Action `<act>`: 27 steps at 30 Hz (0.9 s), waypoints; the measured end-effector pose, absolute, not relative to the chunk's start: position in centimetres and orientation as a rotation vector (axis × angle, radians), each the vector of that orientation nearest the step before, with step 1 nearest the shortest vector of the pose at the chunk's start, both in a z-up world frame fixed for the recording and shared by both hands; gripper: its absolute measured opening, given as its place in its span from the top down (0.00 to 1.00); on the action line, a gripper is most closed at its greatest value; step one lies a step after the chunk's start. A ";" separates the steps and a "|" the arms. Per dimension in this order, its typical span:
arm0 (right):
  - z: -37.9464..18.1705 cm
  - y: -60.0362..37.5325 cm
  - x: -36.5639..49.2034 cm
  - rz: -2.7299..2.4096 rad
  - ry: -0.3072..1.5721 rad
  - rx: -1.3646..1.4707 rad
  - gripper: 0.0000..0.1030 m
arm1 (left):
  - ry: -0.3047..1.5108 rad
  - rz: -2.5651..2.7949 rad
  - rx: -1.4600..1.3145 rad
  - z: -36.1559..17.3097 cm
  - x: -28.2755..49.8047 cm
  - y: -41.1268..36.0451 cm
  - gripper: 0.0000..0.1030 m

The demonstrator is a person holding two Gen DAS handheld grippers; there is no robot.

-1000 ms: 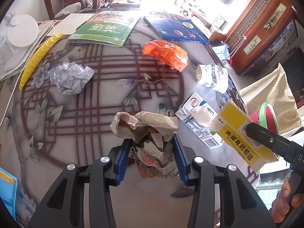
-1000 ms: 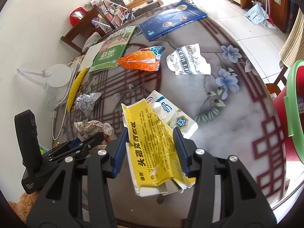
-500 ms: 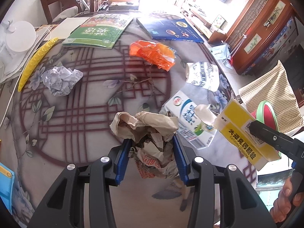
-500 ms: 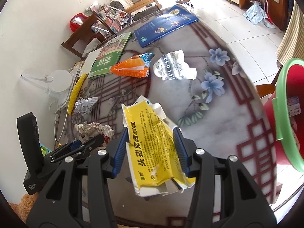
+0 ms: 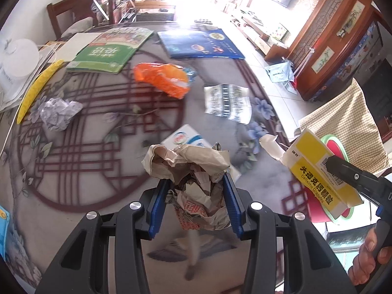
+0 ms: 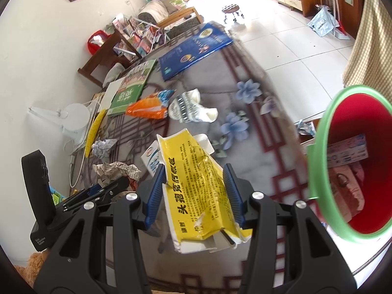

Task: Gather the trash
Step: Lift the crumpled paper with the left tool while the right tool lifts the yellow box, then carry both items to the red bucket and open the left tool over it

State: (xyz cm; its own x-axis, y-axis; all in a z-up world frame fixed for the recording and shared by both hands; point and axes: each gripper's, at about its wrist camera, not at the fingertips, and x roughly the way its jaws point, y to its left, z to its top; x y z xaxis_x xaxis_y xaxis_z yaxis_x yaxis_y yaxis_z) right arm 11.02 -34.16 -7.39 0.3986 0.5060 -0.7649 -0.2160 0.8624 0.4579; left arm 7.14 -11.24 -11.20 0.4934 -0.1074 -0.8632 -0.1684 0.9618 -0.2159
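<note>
Sunlit dining table (image 5: 80, 220) under you, patterned top strewn with litter: your left gripper (image 5: 196, 203) is clamped on a crumpled brown paper wad (image 5: 188, 169), lifted clear for binning, your right gripper (image 6: 193, 193) pinches a torn yellow medicine box (image 6: 196, 186) by its sides, and the red bin with the green rim (image 6: 352, 161) waits just beyond the table edge, mouth tilted your way

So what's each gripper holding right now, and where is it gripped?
Left gripper: crumpled brown paper wad, pinched across its lower middle. Right gripper: flattened yellow medicine box, clamped across its width near mid-length.
</note>
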 end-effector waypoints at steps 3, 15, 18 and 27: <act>-7.2 -36.2 11.0 0.444 1.054 0.326 0.55 | 1.057 0.018 -0.272 -10.9 7.6 -12.9 0.60; -6.5 -46.8 10.6 0.265 0.986 0.437 0.55 | 1.049 -0.174 -0.152 -9.2 10.0 -22.8 0.60; -6.6 -49.3 10.4 0.222 0.973 0.460 0.55 | 1.041 -0.224 -0.122 -8.7 10.5 -25.3 0.60; -7.0 -54.9 9.6 0.129 0.953 0.508 0.55 | 1.033 -0.372 -0.074 -7.6 11.9 -32.6 0.60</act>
State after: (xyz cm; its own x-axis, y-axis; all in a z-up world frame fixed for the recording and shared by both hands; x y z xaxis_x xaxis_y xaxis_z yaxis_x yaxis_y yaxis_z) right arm 9.56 -54.86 -7.00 0.5812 0.3241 -0.7464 0.1143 0.8756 0.4692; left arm 11.88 -32.64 -7.55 0.4555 -0.3357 -0.8245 0.2662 0.9352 -0.2337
